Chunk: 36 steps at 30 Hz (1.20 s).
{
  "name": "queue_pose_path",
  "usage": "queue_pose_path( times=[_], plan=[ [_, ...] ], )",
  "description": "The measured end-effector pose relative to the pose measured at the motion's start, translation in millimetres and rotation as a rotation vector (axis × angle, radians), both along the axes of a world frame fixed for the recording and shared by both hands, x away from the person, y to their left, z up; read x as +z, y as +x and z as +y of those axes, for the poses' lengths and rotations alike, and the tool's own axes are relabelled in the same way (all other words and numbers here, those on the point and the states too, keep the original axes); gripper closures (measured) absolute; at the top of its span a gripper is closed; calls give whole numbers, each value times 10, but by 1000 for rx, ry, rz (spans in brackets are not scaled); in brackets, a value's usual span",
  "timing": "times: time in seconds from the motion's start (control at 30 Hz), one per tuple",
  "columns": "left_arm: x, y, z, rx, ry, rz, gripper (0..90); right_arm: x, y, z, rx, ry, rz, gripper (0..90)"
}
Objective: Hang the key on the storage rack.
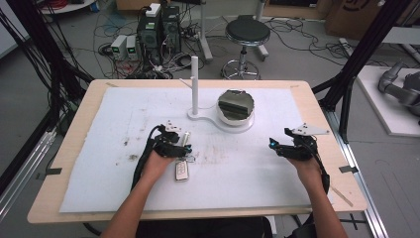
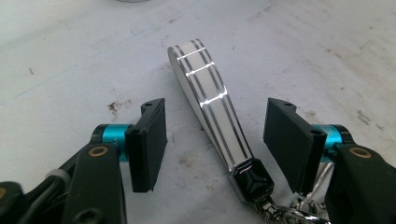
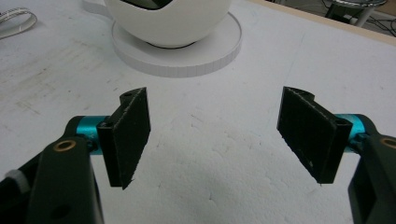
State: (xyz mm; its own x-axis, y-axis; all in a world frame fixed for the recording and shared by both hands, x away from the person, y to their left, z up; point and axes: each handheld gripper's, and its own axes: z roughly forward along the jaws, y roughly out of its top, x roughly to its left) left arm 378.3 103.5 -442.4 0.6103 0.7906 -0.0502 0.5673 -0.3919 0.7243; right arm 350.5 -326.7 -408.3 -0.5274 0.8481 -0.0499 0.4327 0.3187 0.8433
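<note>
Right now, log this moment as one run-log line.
left gripper: open, jaws straddling key fob strap | right gripper: open, empty, facing white bowl stand | mat: stained

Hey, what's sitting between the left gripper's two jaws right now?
The striped key strap lies on the white mat between the open jaws of the left gripper, touching neither, as the left gripper view shows.

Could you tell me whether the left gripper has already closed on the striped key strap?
No, the left gripper is open, with a gap either side of the strap.
</note>
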Motion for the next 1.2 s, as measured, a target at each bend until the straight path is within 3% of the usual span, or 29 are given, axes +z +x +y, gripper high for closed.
queue_pose_path(
  times=[0.07,0.27,0.37,0.57,0.6,0.63,0.67,0.73,0.93,1.2],
  plan=[
    [-4,-28,-50,19,46,-32,420,-3,2,1,-1,-1,0,261],
    [-16,-86,-107,9,52,-69,606,-2,0,-3,-1,-1,3,263],
    [-24,-99,-101,-1,19,-63,697,-1,-5,-8,-3,2,3,264],
    [-30,-68,-43,21,-35,-36,748,1,-5,-5,3,-3,1,265],
    [-28,-65,-26,18,-52,-32,748,1,-5,-6,3,-2,1,265],
    [-19,-60,15,16,-109,-27,749,2,-8,-10,-2,2,2,265],
    [-19,-60,15,16,-109,-27,750,1,-5,-15,-1,1,0,264],
    [12,-60,46,11,-186,-29,750,1,-5,-18,-2,3,1,265],
    [173,-65,130,-38,-314,-42,751,3,-7,-15,-1,2,0,265],
    [369,-77,283,-70,-423,-96,751,6,-7,-9,0,1,-2,265]
  ],
)
